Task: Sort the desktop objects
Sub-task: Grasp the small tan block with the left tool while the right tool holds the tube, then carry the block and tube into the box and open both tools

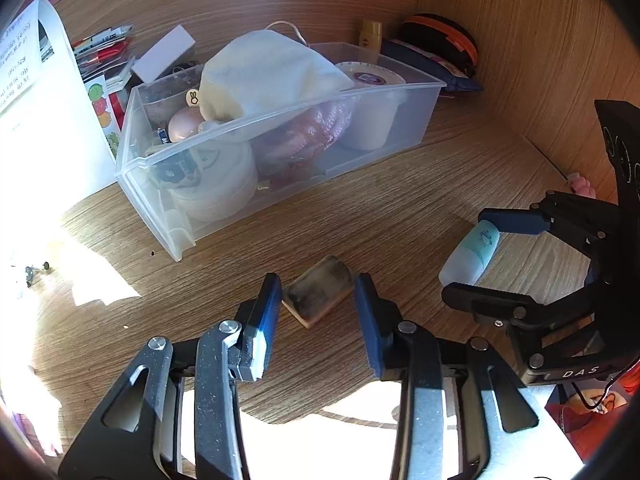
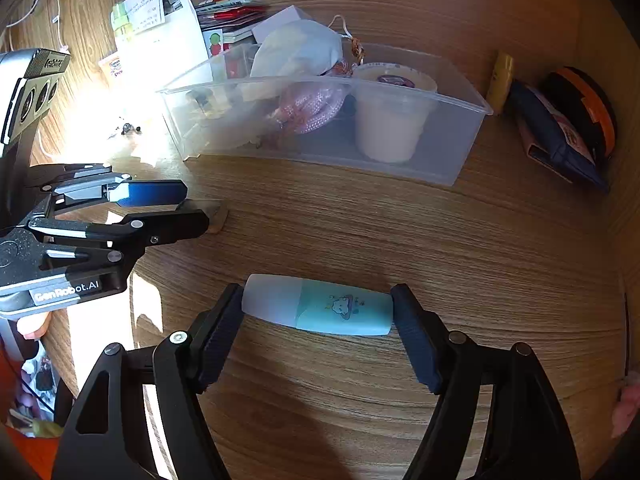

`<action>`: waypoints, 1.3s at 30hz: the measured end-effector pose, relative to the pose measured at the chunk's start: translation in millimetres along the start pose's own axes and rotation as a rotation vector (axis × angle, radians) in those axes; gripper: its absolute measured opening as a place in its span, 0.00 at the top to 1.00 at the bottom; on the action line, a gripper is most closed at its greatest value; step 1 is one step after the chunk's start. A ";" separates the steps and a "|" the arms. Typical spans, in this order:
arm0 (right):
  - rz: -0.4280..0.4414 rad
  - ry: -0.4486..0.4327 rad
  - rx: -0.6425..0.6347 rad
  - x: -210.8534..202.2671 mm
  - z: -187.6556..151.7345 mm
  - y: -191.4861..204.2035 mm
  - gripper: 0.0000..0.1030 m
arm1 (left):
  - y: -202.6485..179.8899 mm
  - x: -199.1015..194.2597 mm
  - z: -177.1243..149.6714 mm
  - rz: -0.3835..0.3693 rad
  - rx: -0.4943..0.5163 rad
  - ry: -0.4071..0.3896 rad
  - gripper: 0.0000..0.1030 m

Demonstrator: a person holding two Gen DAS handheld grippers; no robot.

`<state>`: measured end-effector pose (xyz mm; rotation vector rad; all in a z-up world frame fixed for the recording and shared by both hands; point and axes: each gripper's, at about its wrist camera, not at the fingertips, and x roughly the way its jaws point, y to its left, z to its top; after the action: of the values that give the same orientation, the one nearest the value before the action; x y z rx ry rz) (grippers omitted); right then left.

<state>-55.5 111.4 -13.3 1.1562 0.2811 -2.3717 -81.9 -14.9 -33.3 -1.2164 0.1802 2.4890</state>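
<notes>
Eraser (image 1: 319,290), smudged grey on top, lay flat on the wooden surface (image 1: 400,208), between the blue pads of the left claw (image 1: 316,304). Left claw spread; whether the left pad touched the eraser's edge could not be told; gap visible on the right side. In the right wrist view the eraser (image 2: 218,216) showed only as a corner behind the left claw (image 2: 188,208).

Highlighter (image 2: 318,305), pale cap and teal body with a small cloud print, lay crosswise between the fingers of the right claw (image 2: 318,306). Both pads met its ends, cap end at the left finger, teal end at the right. Right claw pinching it lengthwise, low over the surface; whether it rested on the wood could not be told. From the left wrist view the highlighter (image 1: 470,254) sat in the right claw (image 1: 466,254), right of the eraser.

Behind both, a clear bin (image 1: 400,98) held a white cloth pouch (image 1: 272,72), a pink knitted item (image 1: 316,132) and a sealed cup (image 2: 390,120). Papers (image 1: 36,92) stood left of the bin. A dark pouch (image 2: 556,136) and a black-and-orange case (image 2: 584,108) lay in the far right corner.
</notes>
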 end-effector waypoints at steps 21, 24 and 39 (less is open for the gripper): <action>-0.003 -0.030 0.006 -3.3 11.6 -4.0 0.31 | 8.5 6.5 2.1 0.053 -0.052 -0.024 0.91; -0.008 -0.039 0.006 -3.9 16.1 -3.3 0.31 | 9.9 -0.2 2.7 0.050 -0.062 -0.048 0.91; -0.033 -0.131 0.009 -22.9 49.1 -10.9 0.31 | 10.5 -31.3 20.7 0.058 -0.091 -0.166 0.91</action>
<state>-82.5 109.6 34.8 1.0016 0.2465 -2.4668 -83.4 -27.4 3.6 -1.0457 0.0605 2.6596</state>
